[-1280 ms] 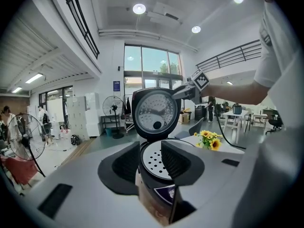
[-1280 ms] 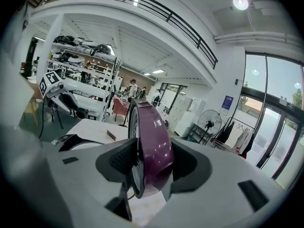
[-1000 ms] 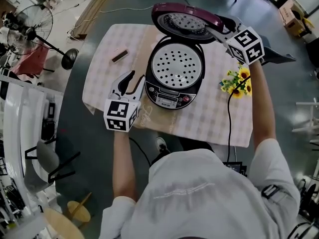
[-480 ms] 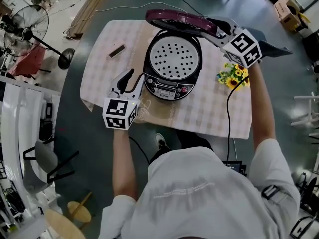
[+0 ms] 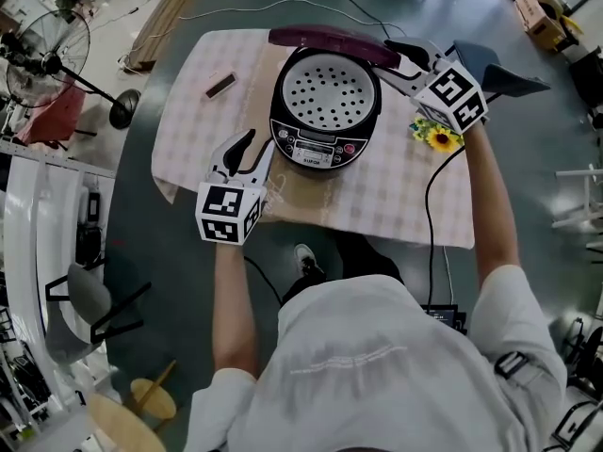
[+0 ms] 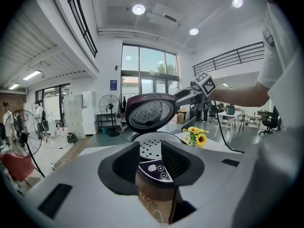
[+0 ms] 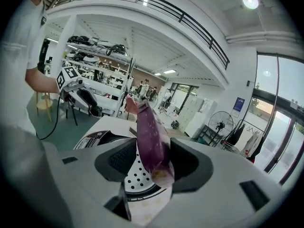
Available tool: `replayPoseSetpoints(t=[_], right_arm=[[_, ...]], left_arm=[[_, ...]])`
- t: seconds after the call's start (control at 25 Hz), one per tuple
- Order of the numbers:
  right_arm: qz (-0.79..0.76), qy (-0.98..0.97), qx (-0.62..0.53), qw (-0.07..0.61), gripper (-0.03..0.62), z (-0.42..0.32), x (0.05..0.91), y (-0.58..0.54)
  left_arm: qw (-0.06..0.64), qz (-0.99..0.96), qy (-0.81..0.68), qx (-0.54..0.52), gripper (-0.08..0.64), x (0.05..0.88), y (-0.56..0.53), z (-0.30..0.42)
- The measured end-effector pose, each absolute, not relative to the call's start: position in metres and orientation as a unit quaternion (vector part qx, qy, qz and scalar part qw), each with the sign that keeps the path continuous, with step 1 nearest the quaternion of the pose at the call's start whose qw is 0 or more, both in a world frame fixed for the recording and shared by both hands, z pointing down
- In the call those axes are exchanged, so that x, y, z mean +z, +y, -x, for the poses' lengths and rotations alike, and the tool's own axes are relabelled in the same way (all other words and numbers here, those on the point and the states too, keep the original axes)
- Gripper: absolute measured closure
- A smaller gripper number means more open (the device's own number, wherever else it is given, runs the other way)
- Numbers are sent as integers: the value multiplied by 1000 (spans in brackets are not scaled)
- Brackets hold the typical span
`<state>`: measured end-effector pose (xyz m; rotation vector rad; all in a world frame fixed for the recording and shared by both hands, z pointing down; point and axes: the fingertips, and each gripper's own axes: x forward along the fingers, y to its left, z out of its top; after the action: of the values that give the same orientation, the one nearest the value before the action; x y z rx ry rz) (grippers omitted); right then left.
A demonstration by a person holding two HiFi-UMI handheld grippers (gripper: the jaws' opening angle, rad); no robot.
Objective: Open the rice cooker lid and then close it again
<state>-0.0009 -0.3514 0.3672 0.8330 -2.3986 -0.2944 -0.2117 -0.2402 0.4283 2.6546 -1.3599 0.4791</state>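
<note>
The lid [image 5: 330, 38] has come down a good way in the last second. Before, it stood wide open and showed its inner face to the head view. Now it is seen almost edge-on, low over the rice cooker [image 5: 316, 149], whose white plate with holes [image 5: 325, 97] is not yet covered. So I judge that the opening is done and the closing is well under way.

The right claw [image 5: 403, 56] has the lid's rim between its jaws. They have just opened a little and stand apart with a gap at one side, so it guides the lid rather than clamps it. The left claw [image 5: 252, 149] is open and empty, near the cooker's front.

The cooker stands on a table [image 5: 405, 205] under a checked cloth [image 5: 193, 139], near yellow flowers [image 5: 435, 135] and a small dark bar [image 5: 220, 86]. Around it is a grey floor [image 5: 170, 281] with a standing fan [image 5: 57, 50].
</note>
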Motion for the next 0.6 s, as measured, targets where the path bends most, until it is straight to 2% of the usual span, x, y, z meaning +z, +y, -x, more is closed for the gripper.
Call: replayPoseSetpoints(t=[0.6], right_arm=[[-303, -900, -96, 298, 396, 0, 396, -310]], left_arm=[[64, -887, -428, 160, 405, 441, -218, 200]])
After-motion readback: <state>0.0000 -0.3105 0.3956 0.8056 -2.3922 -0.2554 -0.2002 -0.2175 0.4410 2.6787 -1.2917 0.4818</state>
